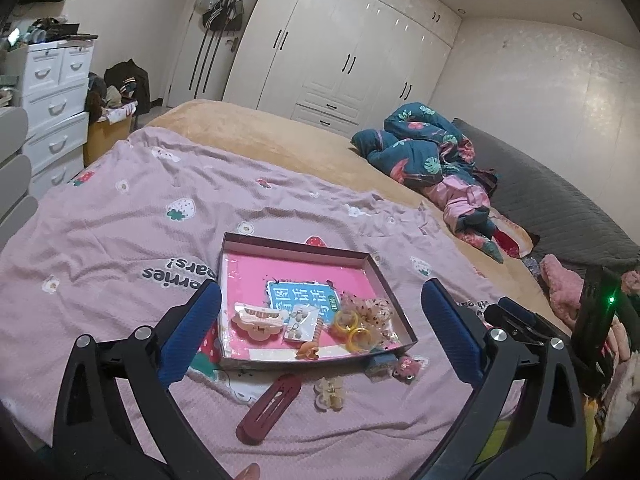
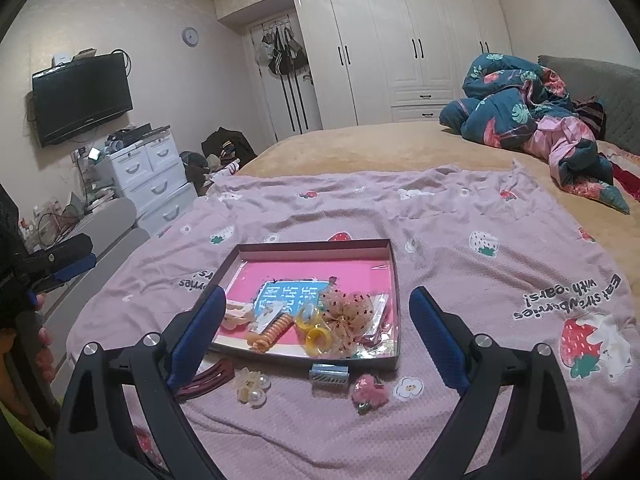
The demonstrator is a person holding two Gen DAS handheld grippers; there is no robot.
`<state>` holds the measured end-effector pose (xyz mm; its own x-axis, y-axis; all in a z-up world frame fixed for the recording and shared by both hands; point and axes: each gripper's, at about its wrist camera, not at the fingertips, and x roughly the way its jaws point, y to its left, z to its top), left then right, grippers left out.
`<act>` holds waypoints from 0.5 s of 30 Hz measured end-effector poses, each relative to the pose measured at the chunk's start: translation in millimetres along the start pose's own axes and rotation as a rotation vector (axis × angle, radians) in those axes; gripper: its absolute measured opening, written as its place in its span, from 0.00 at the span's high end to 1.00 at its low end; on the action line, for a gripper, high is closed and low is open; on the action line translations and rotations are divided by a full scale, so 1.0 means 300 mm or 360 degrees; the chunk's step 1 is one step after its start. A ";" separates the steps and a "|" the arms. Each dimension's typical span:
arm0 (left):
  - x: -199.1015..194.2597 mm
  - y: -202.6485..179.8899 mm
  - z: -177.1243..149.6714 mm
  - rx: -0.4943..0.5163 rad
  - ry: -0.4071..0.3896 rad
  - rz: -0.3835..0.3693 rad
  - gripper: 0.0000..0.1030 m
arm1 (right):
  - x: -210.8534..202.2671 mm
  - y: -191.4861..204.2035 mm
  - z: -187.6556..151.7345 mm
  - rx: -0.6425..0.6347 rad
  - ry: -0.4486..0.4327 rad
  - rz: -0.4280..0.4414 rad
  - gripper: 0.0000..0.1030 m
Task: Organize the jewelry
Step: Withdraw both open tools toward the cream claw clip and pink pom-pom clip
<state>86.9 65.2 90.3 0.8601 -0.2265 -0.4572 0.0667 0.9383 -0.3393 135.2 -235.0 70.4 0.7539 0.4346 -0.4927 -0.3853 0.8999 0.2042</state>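
A shallow dark-rimmed box [image 1: 304,245] with a pink lining lies on the pink strawberry blanket [image 1: 120,216]. It holds a pink claw clip [image 1: 258,320], an earring card [image 1: 302,320], yellow rings [image 1: 352,326], a dotted bow [image 2: 348,312] and an orange spiral tie [image 2: 272,332]. In front of the box lie a dark red hair clip [image 1: 270,408], a pearl claw clip [image 2: 252,390], a blue clip [image 2: 329,374] and a pink strawberry clip [image 2: 370,394]. My left gripper [image 1: 322,292] and right gripper [image 2: 317,296] both hover above these, open wide with nothing between their fingers.
A rumpled blue floral quilt [image 1: 420,148] lies at the bed's far right by a grey headboard [image 2: 592,84]. White drawers [image 2: 152,176] and a wall TV [image 2: 80,96] stand left of the bed. White wardrobes [image 2: 400,48] line the back wall.
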 end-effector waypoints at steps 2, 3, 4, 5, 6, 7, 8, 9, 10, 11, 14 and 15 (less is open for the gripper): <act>-0.016 0.000 -0.005 -0.0003 -0.0006 -0.0005 0.09 | -0.018 0.007 -0.002 -0.0006 -0.0005 0.0007 0.10; -0.023 0.000 -0.008 0.0000 -0.0008 -0.0006 0.09 | -0.026 0.011 -0.002 -0.0008 -0.0007 0.0007 0.10; -0.030 0.000 -0.011 0.0002 -0.0008 -0.0004 0.09 | -0.035 0.015 -0.002 -0.0012 -0.0010 0.0008 0.10; -0.034 0.000 -0.014 0.0004 -0.0008 -0.0005 0.09 | -0.043 0.021 -0.003 -0.0020 -0.0014 0.0009 0.10; -0.041 -0.002 -0.018 0.0008 -0.0008 -0.0008 0.09 | -0.050 0.024 -0.005 -0.0025 -0.0015 0.0008 0.10; -0.045 0.000 -0.020 0.0010 -0.0007 -0.0009 0.09 | -0.057 0.027 -0.006 -0.0031 -0.0017 0.0007 0.10; -0.048 -0.001 -0.022 0.0014 -0.0007 -0.0010 0.09 | -0.065 0.033 -0.007 -0.0037 -0.0018 0.0010 0.10; -0.052 -0.002 -0.025 0.0018 -0.0007 -0.0010 0.09 | -0.070 0.036 -0.008 -0.0040 -0.0019 0.0012 0.10; -0.057 -0.003 -0.029 0.0021 -0.0005 -0.0012 0.09 | -0.077 0.042 -0.010 -0.0047 -0.0021 0.0012 0.10; -0.062 -0.002 -0.032 0.0022 -0.0005 -0.0015 0.09 | -0.084 0.047 -0.012 -0.0057 -0.0022 0.0012 0.10; -0.076 -0.004 -0.040 0.0029 0.0000 -0.0021 0.09 | -0.097 0.053 -0.019 -0.0067 -0.0020 0.0015 0.10; -0.080 -0.006 -0.043 0.0035 0.0001 -0.0022 0.09 | -0.102 0.056 -0.023 -0.0071 -0.0016 0.0019 0.10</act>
<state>59.6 65.5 91.2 0.8587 -0.2397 -0.4529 0.0898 0.9406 -0.3274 101.9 -233.3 83.0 0.7544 0.4456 -0.4819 -0.4173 0.8924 0.1719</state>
